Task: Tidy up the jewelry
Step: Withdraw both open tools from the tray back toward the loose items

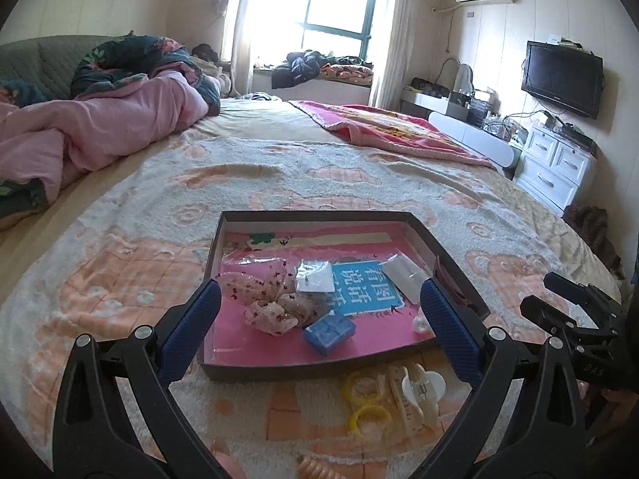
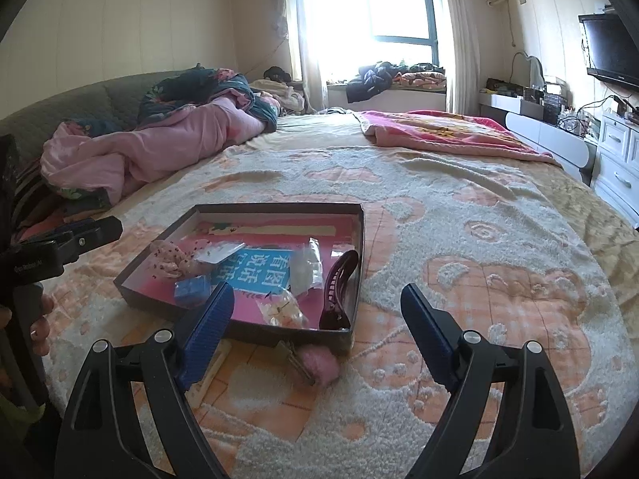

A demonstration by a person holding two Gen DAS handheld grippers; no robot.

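Note:
A shallow dark box (image 1: 279,371) (image 2: 167,301) with a pink lining lies on the bed. In it are a floral scrunchie (image 1: 271,311) (image 2: 171,257), a blue case (image 1: 328,332) (image 2: 191,290), small clear bags (image 1: 315,275) (image 2: 305,265) and a maroon hair claw (image 2: 337,291). In front of the box lie yellow rings (image 1: 369,415), a white claw clip (image 1: 423,389), a cream comb (image 1: 403,403) and a pink pompom with keys (image 2: 317,361). My left gripper (image 1: 319,319) is open and empty above the box's near edge. My right gripper (image 2: 317,311) is open and empty over the box's near right corner.
The bed has a cream and peach patterned blanket (image 2: 459,239). A pink quilt (image 1: 100,127) is heaped at far left, a red blanket (image 1: 399,127) at far right. White drawers (image 1: 555,167) and a wall TV (image 1: 563,78) stand right of the bed.

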